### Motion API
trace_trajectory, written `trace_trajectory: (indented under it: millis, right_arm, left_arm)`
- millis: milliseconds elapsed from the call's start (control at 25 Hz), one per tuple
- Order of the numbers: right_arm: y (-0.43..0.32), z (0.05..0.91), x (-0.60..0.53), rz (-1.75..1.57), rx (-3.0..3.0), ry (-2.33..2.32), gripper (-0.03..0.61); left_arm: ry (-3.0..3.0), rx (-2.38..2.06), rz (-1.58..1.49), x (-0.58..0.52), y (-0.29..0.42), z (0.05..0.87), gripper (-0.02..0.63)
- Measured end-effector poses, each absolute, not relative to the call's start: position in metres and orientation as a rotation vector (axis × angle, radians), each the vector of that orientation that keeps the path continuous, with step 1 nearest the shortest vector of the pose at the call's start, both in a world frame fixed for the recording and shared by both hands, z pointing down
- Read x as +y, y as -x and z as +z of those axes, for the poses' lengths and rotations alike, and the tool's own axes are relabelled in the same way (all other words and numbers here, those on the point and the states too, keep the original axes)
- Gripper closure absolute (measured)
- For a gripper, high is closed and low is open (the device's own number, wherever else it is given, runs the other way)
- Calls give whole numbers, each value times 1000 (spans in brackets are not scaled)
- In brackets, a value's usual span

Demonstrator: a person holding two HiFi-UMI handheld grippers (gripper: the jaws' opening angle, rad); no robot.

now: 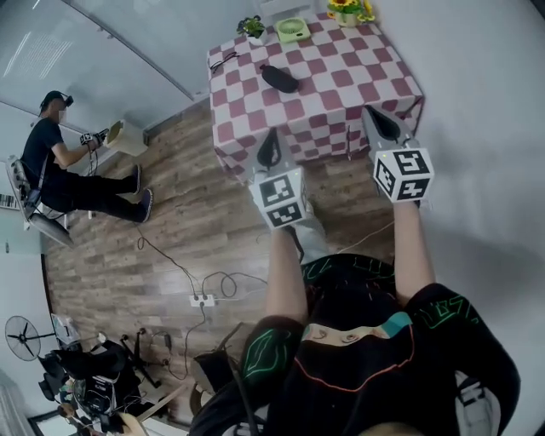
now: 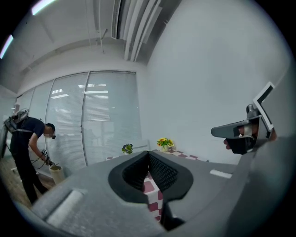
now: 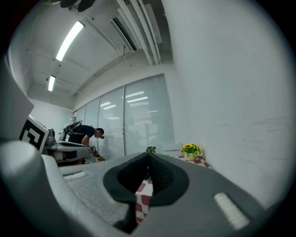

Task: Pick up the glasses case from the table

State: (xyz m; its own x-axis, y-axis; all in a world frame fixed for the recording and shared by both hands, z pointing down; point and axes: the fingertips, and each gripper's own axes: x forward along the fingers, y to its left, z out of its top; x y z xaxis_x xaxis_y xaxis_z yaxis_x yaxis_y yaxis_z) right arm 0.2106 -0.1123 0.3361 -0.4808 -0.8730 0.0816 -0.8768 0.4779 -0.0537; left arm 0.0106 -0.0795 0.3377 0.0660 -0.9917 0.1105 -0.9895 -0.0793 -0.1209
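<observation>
A dark glasses case [image 1: 279, 78] lies on the red-and-white checked table [image 1: 358, 68], left of its middle. My left gripper [image 1: 270, 145] hangs shut and empty over the table's near edge, short of the case. My right gripper [image 1: 379, 122] is shut and empty too, over the near right part of the table. In the left gripper view the jaws [image 2: 148, 155] meet at their tips, with the checked cloth [image 2: 150, 187] showing through the gap below. The right gripper view shows the same: its jaws [image 3: 148, 157] touch at the tips. The case is hidden in both gripper views.
At the table's far edge stand a small green plant [image 1: 251, 27], a green fan-like object [image 1: 292, 30] and a pot of yellow flowers [image 1: 345, 10]. A person [image 1: 60, 166] bends over a bin at the left. Cables and a power strip [image 1: 203, 300] lie on the wood floor.
</observation>
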Motion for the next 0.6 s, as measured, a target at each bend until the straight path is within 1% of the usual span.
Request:
trace_trajectory:
  millis: [280, 600]
  right_arm:
    - [-219, 350, -169, 162, -2586, -1647, 575]
    - [-155, 372, -253, 199, -2569, -1553, 574]
  left_arm:
    - [2314, 2133, -258, -144, 2, 354, 604]
    - [2365, 2183, -309, -222, 46, 387, 604]
